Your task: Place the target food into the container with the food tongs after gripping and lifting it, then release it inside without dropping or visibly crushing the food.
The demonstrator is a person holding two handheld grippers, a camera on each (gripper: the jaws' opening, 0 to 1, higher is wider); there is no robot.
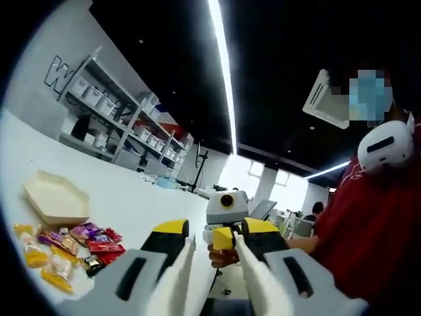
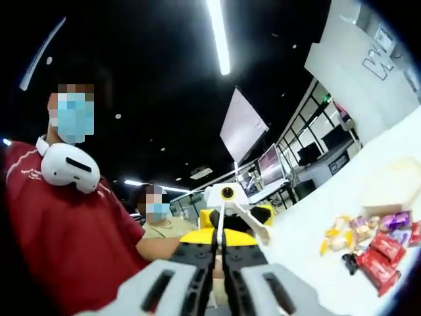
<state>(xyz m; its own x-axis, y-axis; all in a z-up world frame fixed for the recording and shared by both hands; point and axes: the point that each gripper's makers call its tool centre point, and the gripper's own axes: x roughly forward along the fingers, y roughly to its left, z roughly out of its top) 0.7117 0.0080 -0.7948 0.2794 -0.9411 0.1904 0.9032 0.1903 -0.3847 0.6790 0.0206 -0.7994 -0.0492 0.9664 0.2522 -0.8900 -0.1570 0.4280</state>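
A cream hexagonal container [image 1: 56,197] sits on the white table [image 1: 131,197], with a pile of wrapped snacks [image 1: 66,247] beside it. My left gripper [image 1: 214,253] is raised above the table edge, its yellow-tipped jaws apart. White serrated food tongs [image 1: 181,276] lie along their inner faces, spread and holding nothing. My right gripper [image 1: 223,238] faces it, held by a hand. In the right gripper view my right gripper [image 2: 219,242] has its jaws together with nothing between them. There the left gripper [image 2: 235,220] points back with the tongs [image 2: 253,224]. The container [image 2: 395,181] and snacks [image 2: 371,240] lie to the right.
A person in a red shirt [image 1: 375,224] with a white headset round the neck stands close behind the grippers. Another person [image 2: 158,217] sits further back. Shelving with white bins [image 1: 118,112] lines the far wall. Monitors [image 2: 270,164] stand past the table.
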